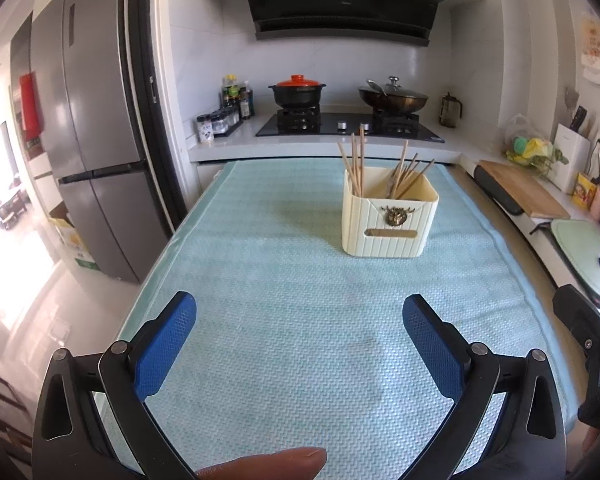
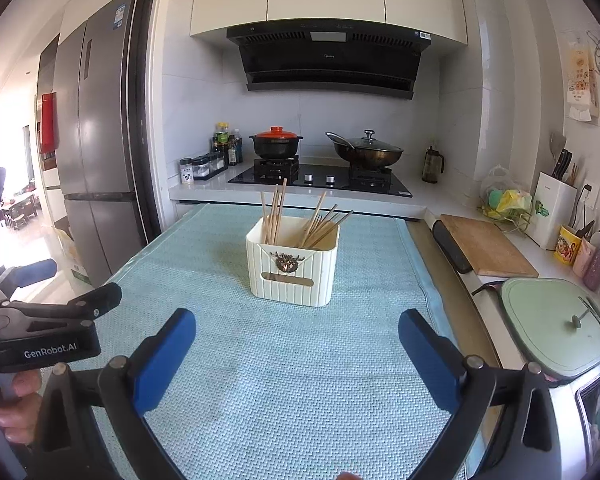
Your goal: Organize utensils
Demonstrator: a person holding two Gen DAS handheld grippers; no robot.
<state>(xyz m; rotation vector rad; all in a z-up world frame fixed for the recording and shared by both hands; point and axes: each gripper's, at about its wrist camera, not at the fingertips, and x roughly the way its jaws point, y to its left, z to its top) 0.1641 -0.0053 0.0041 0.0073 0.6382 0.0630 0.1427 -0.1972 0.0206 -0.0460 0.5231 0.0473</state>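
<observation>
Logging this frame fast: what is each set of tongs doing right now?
Left tongs: open, holding nothing, above the blue mat.
Right tongs: open, holding nothing, facing the cream utensil box.

Cream ribbed holder (image 1: pixel 389 220) stands upright ahead of me on the pale blue mat (image 1: pixel 284 320), toward its far end. Brass ornament and a slot on its front wall. Wooden chopsticks (image 1: pixel 356 164) stand in it in two bunches: left bunch near vertical in the left corner, right bunch (image 2: pixel 320 224) leaning right, fanned out. Tips rise above the rim.
</observation>
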